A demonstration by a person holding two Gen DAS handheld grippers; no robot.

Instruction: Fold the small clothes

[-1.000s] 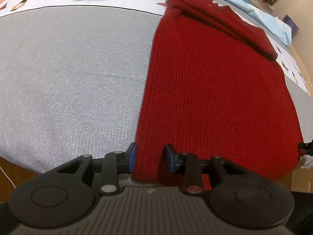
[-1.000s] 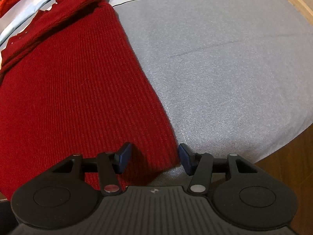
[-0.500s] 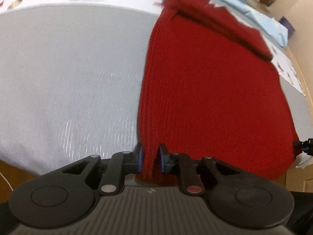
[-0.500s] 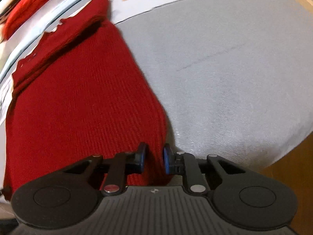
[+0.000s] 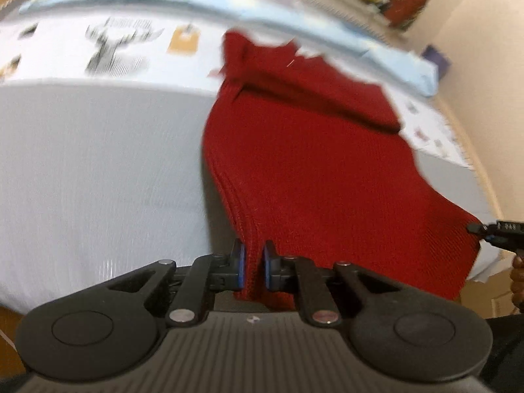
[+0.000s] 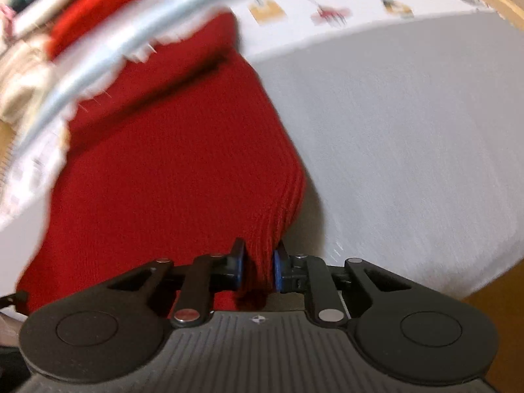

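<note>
Through the left wrist camera we see our left gripper clamped on the near left corner of the red knit garment, which lies on the grey cloth (everything blurred). In the right wrist view our right gripper pinches the garment's near right corner.

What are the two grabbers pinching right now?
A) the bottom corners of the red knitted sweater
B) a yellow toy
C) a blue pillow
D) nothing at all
A: the left gripper and the right gripper each have their blue pads closed on a bottom corner of the red sweater, which rises off the grey sheet.
</note>
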